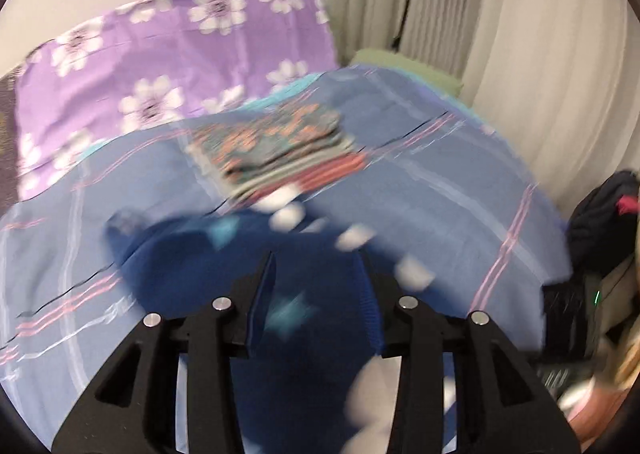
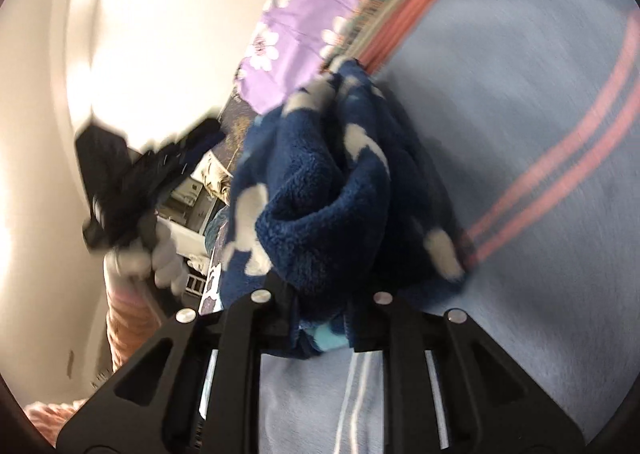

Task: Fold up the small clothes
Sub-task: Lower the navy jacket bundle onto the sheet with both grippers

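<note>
Both views are blurring with motion. The right gripper is clenching a bunched fold of the fleece garment, a thick, nubby navy piece dotted with white blobs and a few pale blue star shapes; the cloth is mounding up in a rolled hump directly ahead of the black fingers and is resting on the bed sheet at its far side. In the left wrist view the left gripper is hovering over the same fleece garment, which is lying spread and flat on the bed sheet; its fingers are standing apart with navy cloth showing in the gap, and no pad is visibly pressing on it, so the grip is reading as released. The sheet is smooth, light blue woven cotton crossed by pink and white stripes. Beyond the fleece, a folded stack of clothes is sitting on the bed, flat and rectangular, patterned teal and orange on top with a red-striped layer at its edge. A purple pillow with white flowers is lying at the head of the bed. Pale pleated curtains are hanging to the right. A gloved hand is gripping the other gripper's handle.
</note>
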{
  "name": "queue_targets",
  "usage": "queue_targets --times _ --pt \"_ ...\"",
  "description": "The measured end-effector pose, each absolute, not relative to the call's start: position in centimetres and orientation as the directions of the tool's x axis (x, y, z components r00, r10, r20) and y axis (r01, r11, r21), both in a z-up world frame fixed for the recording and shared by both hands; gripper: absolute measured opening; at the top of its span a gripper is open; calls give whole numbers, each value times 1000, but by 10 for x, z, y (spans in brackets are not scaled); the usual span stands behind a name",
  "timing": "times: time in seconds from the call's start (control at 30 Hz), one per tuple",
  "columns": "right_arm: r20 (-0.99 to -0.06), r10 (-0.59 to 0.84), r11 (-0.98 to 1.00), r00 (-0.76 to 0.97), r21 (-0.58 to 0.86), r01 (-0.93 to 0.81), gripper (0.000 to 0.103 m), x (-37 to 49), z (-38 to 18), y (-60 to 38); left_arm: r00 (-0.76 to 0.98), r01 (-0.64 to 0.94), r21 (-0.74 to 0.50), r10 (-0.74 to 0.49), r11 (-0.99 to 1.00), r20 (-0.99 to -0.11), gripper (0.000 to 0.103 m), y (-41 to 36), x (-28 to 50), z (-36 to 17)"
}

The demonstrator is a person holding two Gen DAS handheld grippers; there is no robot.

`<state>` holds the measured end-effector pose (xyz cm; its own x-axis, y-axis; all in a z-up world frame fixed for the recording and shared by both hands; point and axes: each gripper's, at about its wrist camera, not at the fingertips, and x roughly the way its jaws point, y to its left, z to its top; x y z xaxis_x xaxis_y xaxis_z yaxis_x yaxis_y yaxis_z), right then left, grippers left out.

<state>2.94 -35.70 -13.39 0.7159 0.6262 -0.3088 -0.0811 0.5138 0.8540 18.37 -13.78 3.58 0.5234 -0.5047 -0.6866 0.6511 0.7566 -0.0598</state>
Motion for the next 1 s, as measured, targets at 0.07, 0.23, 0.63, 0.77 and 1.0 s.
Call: queue_targets --times 0.07,0.23,0.63,0.77,1.0 --pt "-315 619 508 720 859 -61 16 23 -140 -360 522 641 -17 -452 767 -723 40 -126 182 16" --pt "-361 612 549 704 834 -49 18 19 -136 -358 520 650 7 -439 760 -732 39 -127 186 -14" --pt "-357 331 861 874 494 -125 29 -16 -26 -353 472 694 56 -394 718 -789 38 -167 202 -41" --pt "-396 372 887 839 419 -196 30 22 -28 -319 499 686 60 -409 725 -764 38 -158 195 -42" --pt "-535 381 873 754 476 -103 30 53 -90 -317 509 680 22 -450 733 -734 39 -141 191 -36"
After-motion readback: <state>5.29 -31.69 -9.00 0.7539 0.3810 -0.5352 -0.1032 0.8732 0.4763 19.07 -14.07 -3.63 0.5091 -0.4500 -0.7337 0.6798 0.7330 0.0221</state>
